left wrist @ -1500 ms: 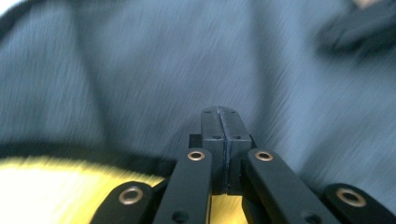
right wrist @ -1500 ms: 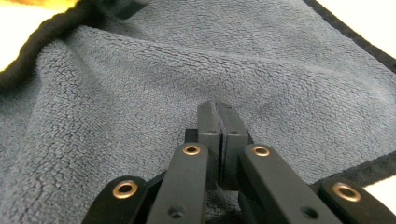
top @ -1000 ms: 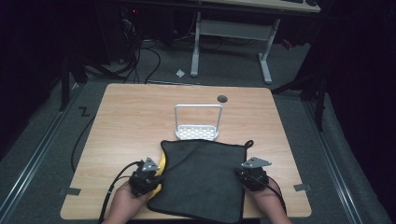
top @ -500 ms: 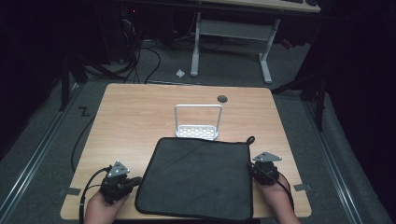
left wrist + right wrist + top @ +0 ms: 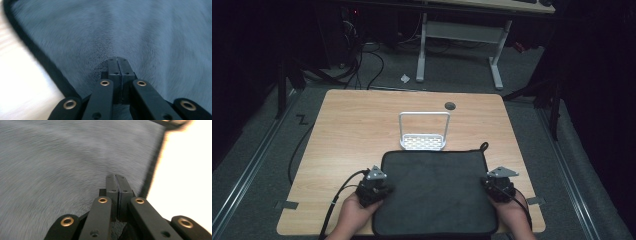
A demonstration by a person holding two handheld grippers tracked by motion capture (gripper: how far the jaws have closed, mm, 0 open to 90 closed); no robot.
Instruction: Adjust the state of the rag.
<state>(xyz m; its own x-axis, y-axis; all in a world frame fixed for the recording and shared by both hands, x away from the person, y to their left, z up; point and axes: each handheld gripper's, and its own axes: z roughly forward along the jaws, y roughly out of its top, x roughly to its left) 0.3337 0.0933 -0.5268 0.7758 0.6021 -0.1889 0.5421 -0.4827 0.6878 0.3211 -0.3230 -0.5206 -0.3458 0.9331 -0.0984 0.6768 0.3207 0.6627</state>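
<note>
Dark grey mat (image 5: pixel 437 192) lying flat on the worktop (image 5: pixel 357 130) at the 6 o'clock edge, far hem just touching the white wire rack (image 5: pixel 423 134) at 12 o'clock; small hanging loop (image 5: pixel 483 147) at the 1 o'clock corner. Looks soft, napped and limp, light, bound with a black hem; likely to sag and fold when lifted, hardly fragile, not slippery. Left gripper (image 5: pixel 117 59) fingers shut tight, nothing between them, tips resting over the mat near its 9 o'clock hem; right gripper (image 5: pixel 116 177) fingers likewise pressed together and empty, over the mat near the 3 o'clock hem. Best taken by pinching the bound hem at two opposite edges or corners; a flat middle offers no purchase.
</note>
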